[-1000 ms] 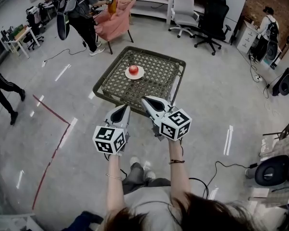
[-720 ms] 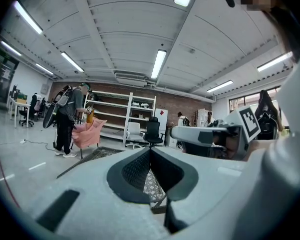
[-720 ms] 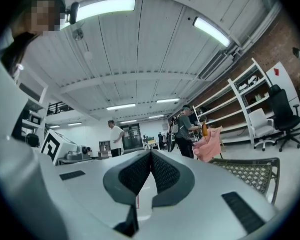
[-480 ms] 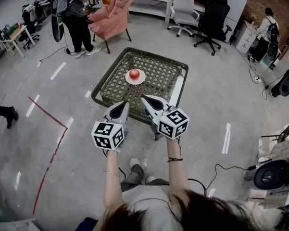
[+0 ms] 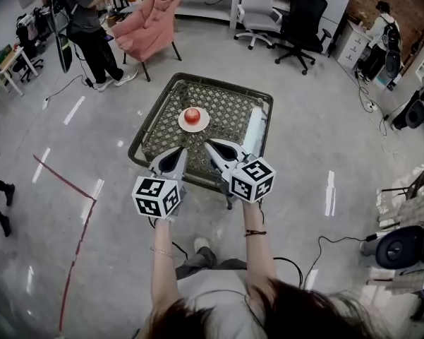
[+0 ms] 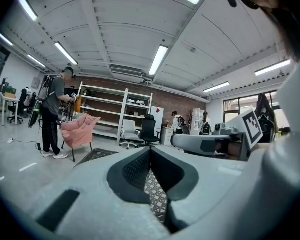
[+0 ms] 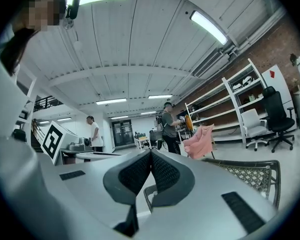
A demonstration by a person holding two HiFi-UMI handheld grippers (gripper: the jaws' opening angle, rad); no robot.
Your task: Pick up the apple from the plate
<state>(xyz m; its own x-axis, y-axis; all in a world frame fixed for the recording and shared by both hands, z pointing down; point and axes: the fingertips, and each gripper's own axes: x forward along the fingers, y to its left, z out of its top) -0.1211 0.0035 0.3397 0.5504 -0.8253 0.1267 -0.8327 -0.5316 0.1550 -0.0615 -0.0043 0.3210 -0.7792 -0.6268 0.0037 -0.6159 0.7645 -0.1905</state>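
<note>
A red apple sits on a small white plate on a low woven table. Both grippers are held side by side over the table's near edge, pointing at the plate and well short of it. My left gripper is shut with nothing in it; its pads meet at the tips. My right gripper is likewise shut and empty. The table's woven top and rim show in the right gripper view. Neither gripper view shows the apple.
A pink chair stands beyond the table, with two office chairs and shelving behind. A person stands at the back left, another at the far right. Red tape and cables lie on the floor.
Both grippers have moved forward together, from the floor in front of the table to over its near edge. The apple and plate have not moved. The person at the back has walked left.
</note>
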